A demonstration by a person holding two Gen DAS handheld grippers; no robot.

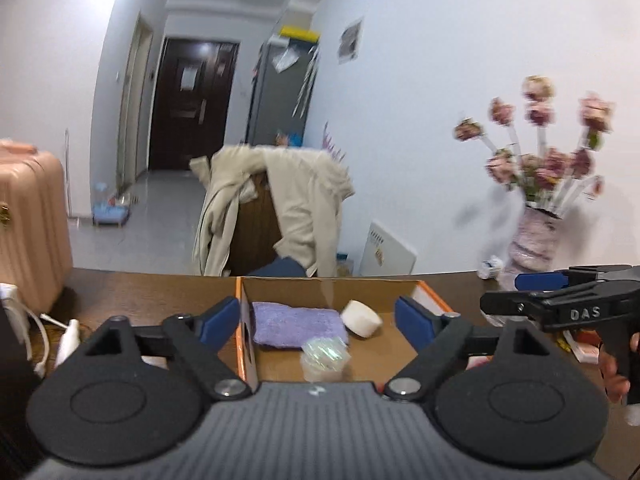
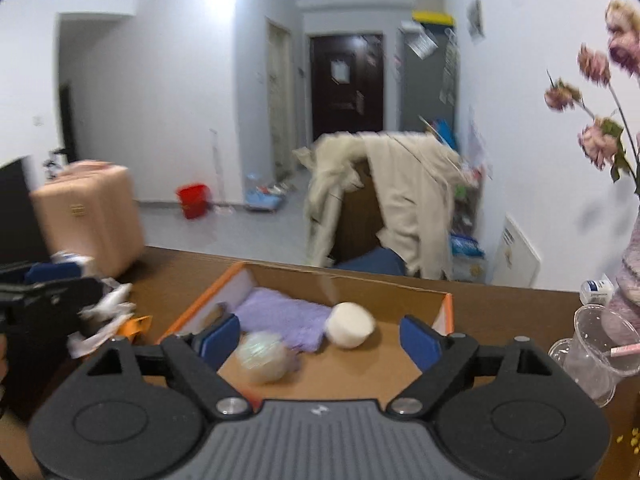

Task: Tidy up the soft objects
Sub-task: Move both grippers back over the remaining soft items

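The pale iridescent round bundle (image 2: 262, 356) in the shallow orange-edged cardboard box (image 2: 447, 308) is smeared by motion blur, so its material cannot be told. The left blue pad of the right gripper (image 2: 320, 338) covers part of the fluffy lilac folded towel (image 2: 280, 314). The pink dried-flower bouquet (image 2: 600, 92) and its mauve vase are cut off by the right edge. In the left wrist view the peach ribbed hard-shell suitcase (image 1: 28, 224) runs past the left edge, and the small picture on the white wall (image 1: 351, 40) is too blurred to read.
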